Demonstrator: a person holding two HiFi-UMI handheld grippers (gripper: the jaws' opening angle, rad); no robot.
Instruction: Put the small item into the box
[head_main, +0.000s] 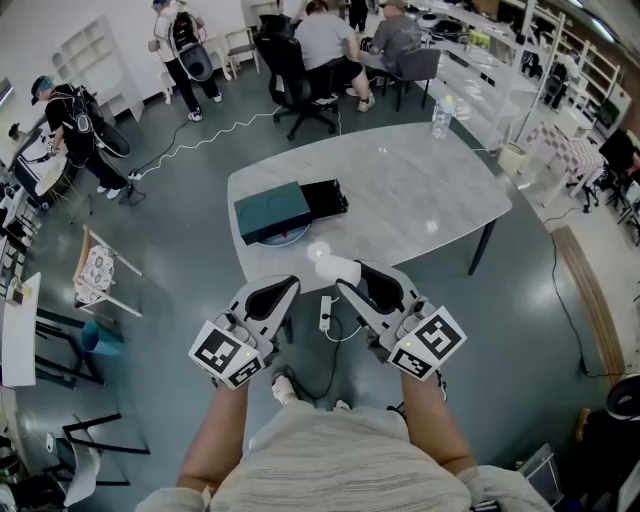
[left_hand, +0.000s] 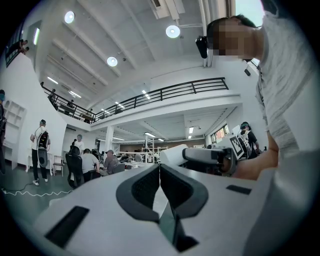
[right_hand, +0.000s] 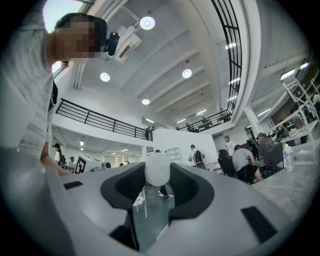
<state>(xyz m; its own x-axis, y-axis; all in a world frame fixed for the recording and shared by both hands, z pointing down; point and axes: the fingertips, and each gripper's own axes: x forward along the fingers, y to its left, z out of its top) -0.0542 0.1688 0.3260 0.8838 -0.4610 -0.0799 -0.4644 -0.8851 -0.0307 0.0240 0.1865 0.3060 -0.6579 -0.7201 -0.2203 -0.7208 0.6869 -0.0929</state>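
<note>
The small white rounded item (right_hand: 157, 169) sits pinched between the two dark pads of the right gripper (right_hand: 158, 176), which press on it from both sides. The item fills the gap near the tips. In the head view the same item (head_main: 335, 268) shows at the front of the right gripper (head_main: 350, 273), held in the air at the near edge of the table and not touching the tabletop. It is apart from the box.

The dark green flat box (head_main: 272, 211) lies on the grey marble-patterned table (head_main: 420, 190), towards its left end, with a black part adjoining its right side. A pale round thing peeks out under the box's near edge, but what it is cannot be told.

The left gripper (left_hand: 160, 169) has its jaws brought together, tips touching, with nothing between them. In the head view it (head_main: 288, 286) is held just beside the right one, both in front of the person's forearms.

Farther out, a clear plastic bottle (head_main: 441, 117) stands at the table's far right corner, and a white power strip (head_main: 325, 313) lies on the grey floor between the two grippers. Beyond the table, people sit on black office chairs (head_main: 300, 85).
</note>
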